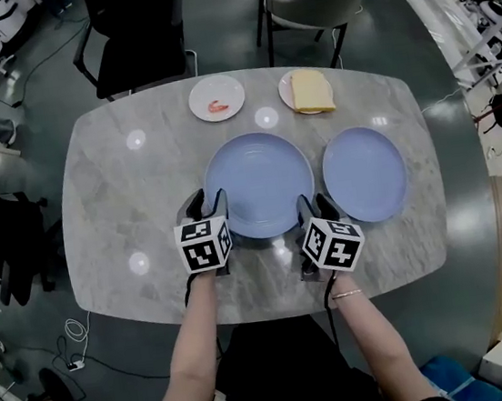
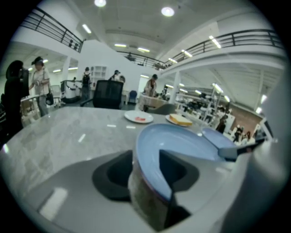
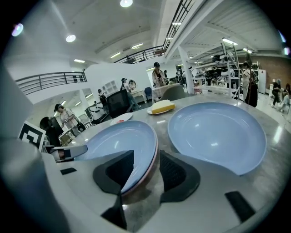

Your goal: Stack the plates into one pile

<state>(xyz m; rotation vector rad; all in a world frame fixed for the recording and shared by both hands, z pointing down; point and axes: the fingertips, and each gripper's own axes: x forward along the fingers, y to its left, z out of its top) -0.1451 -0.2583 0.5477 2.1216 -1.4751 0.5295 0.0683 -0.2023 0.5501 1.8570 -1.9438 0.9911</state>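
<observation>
- Blue and shallow, the big plate (image 1: pixel 258 180) lies on the marble table (image 1: pixel 121 185), directly ahead of both my tools, with its near rim reaching in between both pairs of jaws.
- My left gripper (image 1: pixel 207 202) sits at the near-left edge of that plate. Its jaws stand wide and straddle the rim, one pad above the blue inner face and one outside. I see no squeeze on it.
- My right gripper (image 1: pixel 315 207) sits at the near-right edge of the same plate. Its jaws are also spread wide, with the rim running between them. A strip of bare marble shows between the rim and the outer pad, so it has no grip either.
- From the head view, the two tools flank the near arc of the big plate. They sit close to each other but do not touch.
- Just right of my right gripper and a little ahead, the small plate (image 1: pixel 365 173) lies flat on the table. It is blue, sits beside the big one and is not stacked on it.
- Farther ahead, beyond the big plate, sit two white dishes. One has a red bit (image 1: pixel 216 97) on it, ahead of the left tool. The other holds a yellow slab (image 1: pixel 308 92), ahead of the right tool.
</observation>
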